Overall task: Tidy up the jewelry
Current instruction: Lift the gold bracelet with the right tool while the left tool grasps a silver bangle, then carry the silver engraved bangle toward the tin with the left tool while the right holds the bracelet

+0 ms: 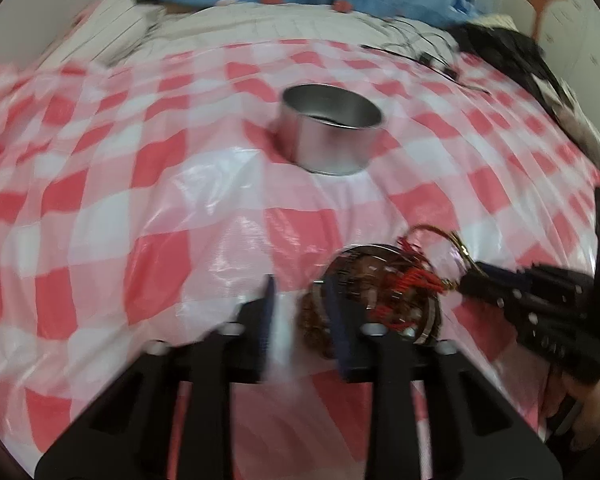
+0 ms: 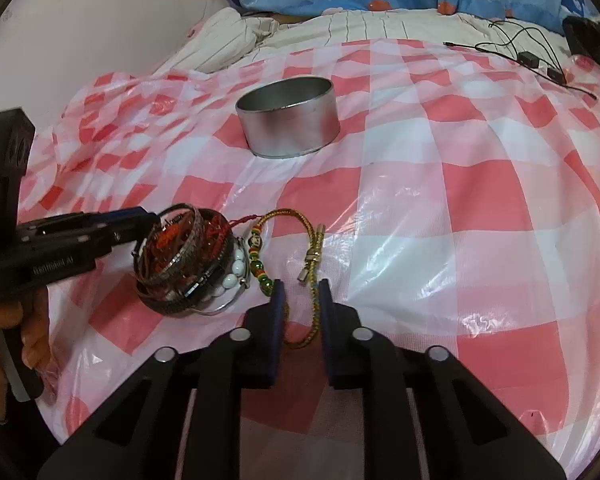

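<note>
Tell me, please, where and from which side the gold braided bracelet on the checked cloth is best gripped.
Grip the gold braided bracelet on its far arc, coming from above. That stretch lies flat on the checked cloth, with bare cloth on both sides, away from the beads and the bangle pile.

Round metal tin (image 2: 287,120) standing open on red-and-white checked plastic sheet (image 2: 460,216). Nearer than the tin and to its left, a heap of bangles and beads (image 2: 190,258), left gripper (image 2: 146,222) touching its far-left edge. Just right of the heap, gold cord bracelet (image 2: 300,240), its near loop lying between right gripper (image 2: 302,292) fingers, jaws narrowly apart.
</note>
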Demonstrator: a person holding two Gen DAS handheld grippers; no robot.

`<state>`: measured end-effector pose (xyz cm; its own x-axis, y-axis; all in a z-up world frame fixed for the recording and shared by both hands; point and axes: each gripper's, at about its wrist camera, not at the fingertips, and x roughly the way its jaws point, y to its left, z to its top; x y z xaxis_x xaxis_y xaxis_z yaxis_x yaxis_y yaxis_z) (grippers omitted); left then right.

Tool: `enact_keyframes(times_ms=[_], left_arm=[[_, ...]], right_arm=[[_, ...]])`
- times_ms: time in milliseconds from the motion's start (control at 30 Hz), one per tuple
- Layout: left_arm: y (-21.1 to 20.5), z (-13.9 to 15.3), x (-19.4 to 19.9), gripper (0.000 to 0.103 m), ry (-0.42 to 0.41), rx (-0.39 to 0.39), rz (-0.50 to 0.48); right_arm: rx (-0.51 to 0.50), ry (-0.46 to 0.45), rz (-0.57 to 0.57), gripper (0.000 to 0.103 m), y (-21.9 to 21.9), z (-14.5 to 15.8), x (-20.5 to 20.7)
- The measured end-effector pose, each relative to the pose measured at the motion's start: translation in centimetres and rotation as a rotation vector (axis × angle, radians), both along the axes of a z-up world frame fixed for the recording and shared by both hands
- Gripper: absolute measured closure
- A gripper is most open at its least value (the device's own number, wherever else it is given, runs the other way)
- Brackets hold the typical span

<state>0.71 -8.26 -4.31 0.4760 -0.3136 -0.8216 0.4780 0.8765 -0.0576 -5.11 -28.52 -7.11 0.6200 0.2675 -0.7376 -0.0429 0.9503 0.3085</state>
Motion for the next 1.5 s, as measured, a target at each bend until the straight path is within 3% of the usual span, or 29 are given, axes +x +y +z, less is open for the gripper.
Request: enact_keyframes(times_ms=[100, 167, 333, 567, 733, 833, 1000, 1133, 1200, 1267, 1367, 1500], left_arm=[[-0.8, 0.2, -0.8, 0.097, -0.022, 0.037, -0.045], [-0.4, 0.7, -0.9, 0.099, -0.005, -0.016, -0.054], [1.3, 2.5, -1.1, 0.099, 0.015, -0.195, -0.055], [2.8, 3.4, -0.9, 0.099, 0.037, -0.368, -0.05], [3.8, 5.5, -1.7, 0.101, 0.009, -0.589, -0.136], [4.4, 5.8, -1.6, 0.103, 0.011, -0.63, -0.123], [4.5, 4.0, -0.5, 0.103, 0.044, -0.468, -0.009], [3.1, 4.2, -1.2, 0.101, -0.007, -0.376, -0.058], [1.5, 4.5, -2.2, 0.087, -0.043, -0.333, -0.131], [0.0, 4.5, -3.3, 0.051, -0.092, -0.271, -0.181], [-3.7, 3.8, -5.4, 0.045, -0.169, -0.118, -0.292], [-6.8, 3.0, -6.7, 0.035, -0.254, 0.016, -0.364]], right_arm=[[0.033, -0.006, -0.015, 0.089, -0.4, 0.1, -0.1], [0.06, -0.014, -0.028, 0.094, -0.9, 0.2, -0.3], [0.108, -0.042, -0.05, 0.096, -1.7, 0.6, -0.7], [0.134, -0.118, -0.059, 0.097, -1.9, 1.9, -1.4], [0.138, -0.128, -0.06, 0.097, -2.0, 2.1, -1.4], [0.139, -0.129, -0.06, 0.097, -2.0, 2.1, -1.4], [0.138, -0.125, -0.059, 0.097, -2.0, 2.0, -1.3], [0.138, -0.119, -0.062, 0.097, -2.0, 1.9, -1.3], [0.141, -0.115, -0.067, 0.097, -2.1, 1.8, -1.3], [0.148, -0.11, -0.075, 0.097, -2.3, 1.7, -1.3], [0.154, -0.103, -0.096, 0.097, -2.7, 1.6, -1.4], [0.159, -0.121, -0.137, 0.097, -3.4, 1.9, -1.8]])
